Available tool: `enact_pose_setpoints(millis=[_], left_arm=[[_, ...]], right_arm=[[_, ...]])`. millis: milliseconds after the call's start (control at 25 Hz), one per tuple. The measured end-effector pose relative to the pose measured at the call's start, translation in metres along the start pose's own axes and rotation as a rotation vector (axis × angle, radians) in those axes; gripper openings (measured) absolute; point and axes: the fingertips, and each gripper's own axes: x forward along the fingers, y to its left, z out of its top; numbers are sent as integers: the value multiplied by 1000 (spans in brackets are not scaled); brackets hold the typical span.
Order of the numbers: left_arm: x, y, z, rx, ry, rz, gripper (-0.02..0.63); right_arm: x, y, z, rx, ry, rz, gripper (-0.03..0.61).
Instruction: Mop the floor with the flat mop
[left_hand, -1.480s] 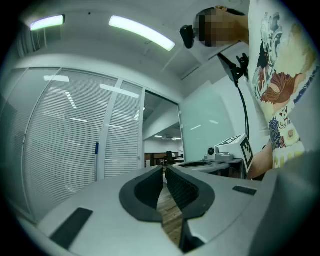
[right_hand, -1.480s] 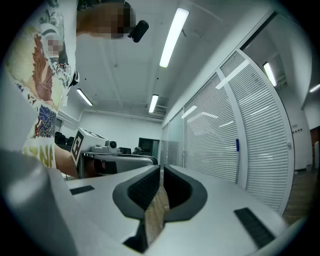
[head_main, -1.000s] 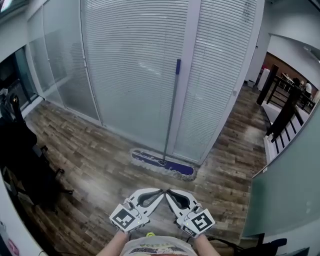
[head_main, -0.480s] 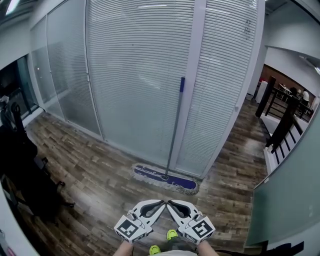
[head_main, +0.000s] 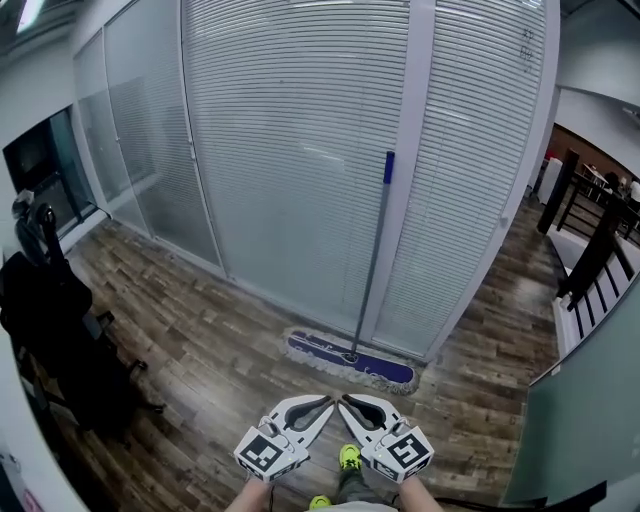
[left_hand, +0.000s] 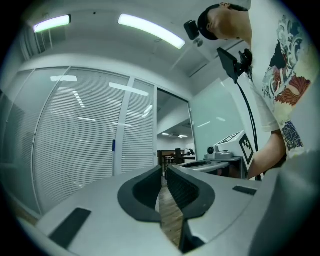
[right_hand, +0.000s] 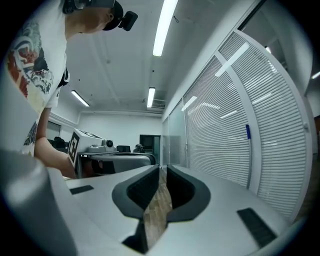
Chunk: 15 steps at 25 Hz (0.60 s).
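The flat mop stands against the blind-covered glass partition. Its blue head (head_main: 350, 362) lies on the wood floor, and its grey handle (head_main: 372, 260) with a blue tip leans up the white frame. My left gripper (head_main: 327, 405) and right gripper (head_main: 346, 403) are held side by side, tips nearly touching, a short way in front of the mop head. Both are shut with nothing between the jaws. The left gripper view (left_hand: 164, 172) shows the mop handle (left_hand: 113, 145) far off at the left. In the right gripper view (right_hand: 162, 170) the mop handle (right_hand: 247, 132) is at the right.
A black chair with dark gear (head_main: 50, 330) stands at the left. A dark railing (head_main: 592, 250) and a frosted glass panel (head_main: 590, 400) are at the right. The person's green shoes (head_main: 349, 457) show below the grippers. The glass partition (head_main: 290, 150) fills the far side.
The head view has shifted: the mop now sits further right and lower in the picture. Both grippers have moved together, still shut, and the green shoes have come into view.
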Motion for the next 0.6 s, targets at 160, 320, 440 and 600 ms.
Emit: enact_pose_setpoints(millis=[160, 320, 440, 600], left_arm=[[45, 30, -1, 15, 17, 16, 32], [100, 57, -5, 13, 40, 17, 32], [144, 81, -9, 6, 54, 22, 32], [196, 111, -10, 7, 70, 33, 32]], right_arm=[[17, -49, 2, -10, -7, 1, 39], [28, -110, 1, 17, -12, -8, 40], [39, -161, 4, 27, -19, -9, 40], [53, -219, 8, 28, -20, -1, 40]])
